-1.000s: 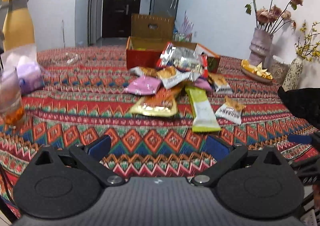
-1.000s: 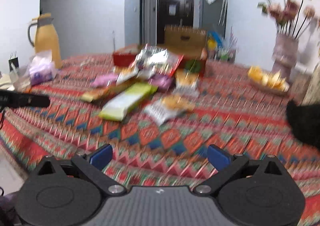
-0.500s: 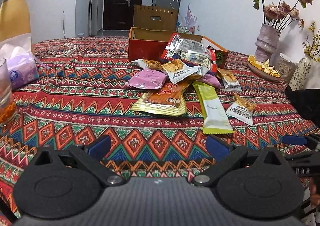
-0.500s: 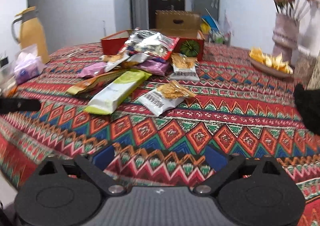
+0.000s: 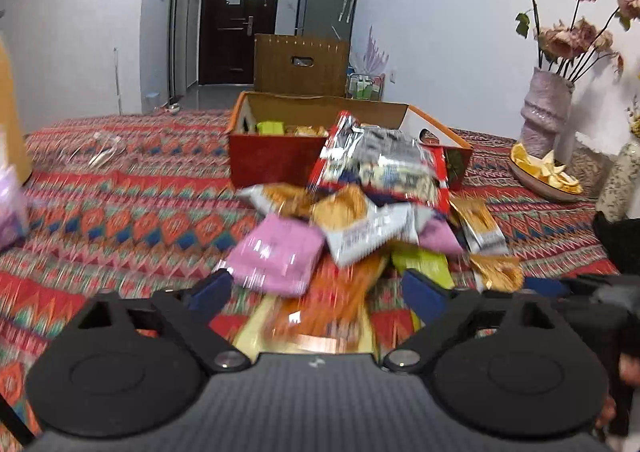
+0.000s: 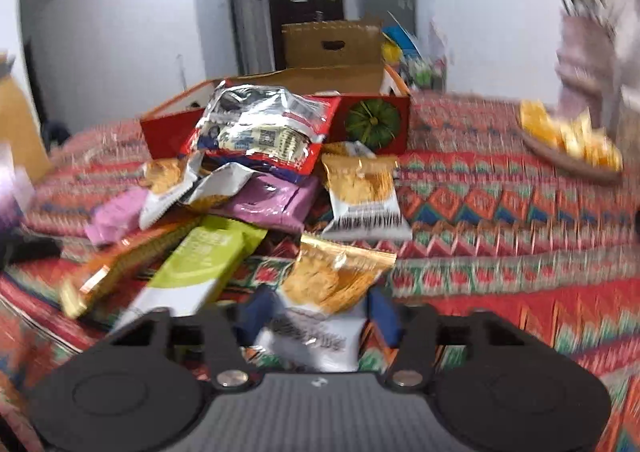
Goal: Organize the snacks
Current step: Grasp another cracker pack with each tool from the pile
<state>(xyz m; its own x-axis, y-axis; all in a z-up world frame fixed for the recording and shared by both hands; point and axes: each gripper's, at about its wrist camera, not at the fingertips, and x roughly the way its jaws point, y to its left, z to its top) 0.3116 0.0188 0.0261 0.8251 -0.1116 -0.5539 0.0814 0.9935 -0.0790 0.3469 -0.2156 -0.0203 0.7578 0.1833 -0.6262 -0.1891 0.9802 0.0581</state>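
Note:
A pile of snack packets lies on the patterned tablecloth (image 5: 120, 212) in front of an open red cardboard box (image 5: 272, 164). My left gripper (image 5: 314, 288) is at the pile's near edge. Its jaws are closing, with the end of a long orange packet (image 5: 324, 308) between them and a pink packet (image 5: 276, 256) just ahead. My right gripper (image 6: 320, 312) is also closing, its blue pads either side of a white-and-gold cracker packet (image 6: 328, 284) that lies flat on the cloth. I see no firm press from either. A green bar (image 6: 200, 264) lies to its left.
A big silver-and-red bag (image 6: 260, 132) leans on the box front. A plate of orange peel (image 5: 540, 172), a vase of dried flowers (image 5: 544, 112) and a speckled vase (image 5: 620, 180) stand at the right. A yellow jug (image 5: 12, 124) is at the left edge.
Both grippers have moved forward from the table's near edge up to the pile. Both pairs of jaws have narrowed, the right far more, and it now straddles the cracker packet.

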